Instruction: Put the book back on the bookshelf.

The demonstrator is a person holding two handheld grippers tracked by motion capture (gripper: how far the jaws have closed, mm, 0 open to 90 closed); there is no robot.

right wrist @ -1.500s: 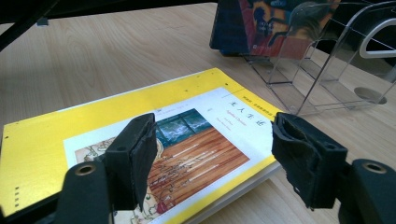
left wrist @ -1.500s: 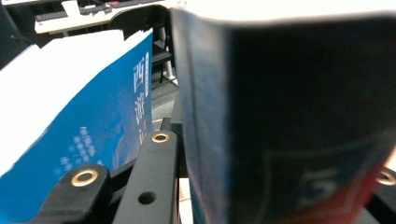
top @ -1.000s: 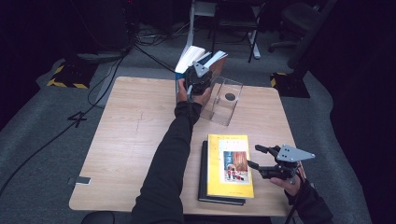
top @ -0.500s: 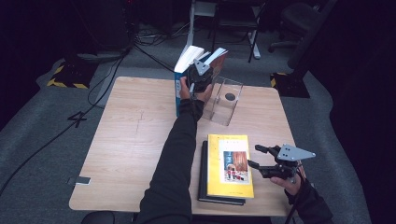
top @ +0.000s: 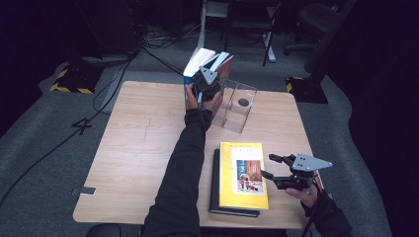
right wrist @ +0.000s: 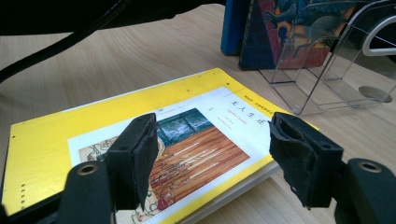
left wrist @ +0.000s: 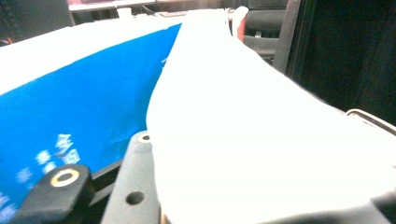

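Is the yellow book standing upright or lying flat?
Lying flat. The yellow book rests cover up on a dark book on the table, in front of the right gripper, whose jaws are open.

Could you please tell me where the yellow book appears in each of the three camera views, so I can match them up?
High view: the yellow book lies bottom centre-right, on top of a black book.
Left gripper view: not in it.
Right gripper view: lower left to centre, behind the right tongs.
Shared landmark: the clear plastic stand, just beyond the book, upper right in the right gripper view.
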